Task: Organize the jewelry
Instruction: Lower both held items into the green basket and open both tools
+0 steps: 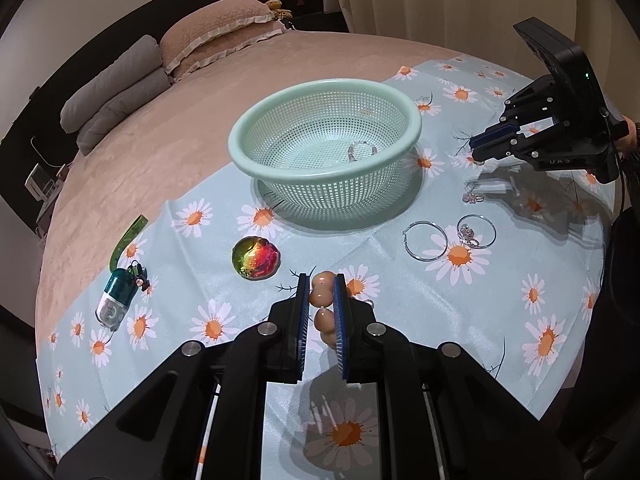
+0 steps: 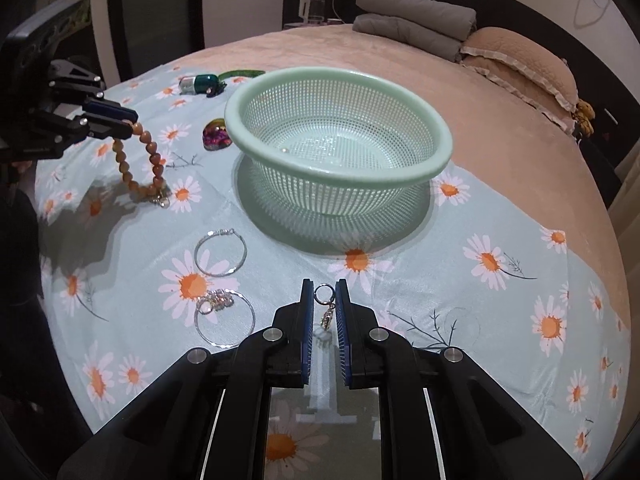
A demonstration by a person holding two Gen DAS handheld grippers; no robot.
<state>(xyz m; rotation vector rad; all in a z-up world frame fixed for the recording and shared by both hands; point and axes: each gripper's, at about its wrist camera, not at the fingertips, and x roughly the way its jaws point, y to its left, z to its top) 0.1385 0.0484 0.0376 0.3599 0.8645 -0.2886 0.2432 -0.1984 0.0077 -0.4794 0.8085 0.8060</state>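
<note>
My left gripper has its fingers pinching the brown bead bracelet, low in the centre of my left view; from the right view, at the upper left of the frame, the loop hangs down from those fingers with its lowest beads and a small metal charm at the daisy-print cloth. My right gripper holds a small ring-and-charm earring between its fingers, bottom centre of the right view, with the charm dangling below the ring. The mint-green basket sits mid-frame in both views, a small clear bracelet lying inside it. Two silver hoops rest on the cloth at the lower left of the right view, the nearer one overlapping a little cluster of rings.
</note>
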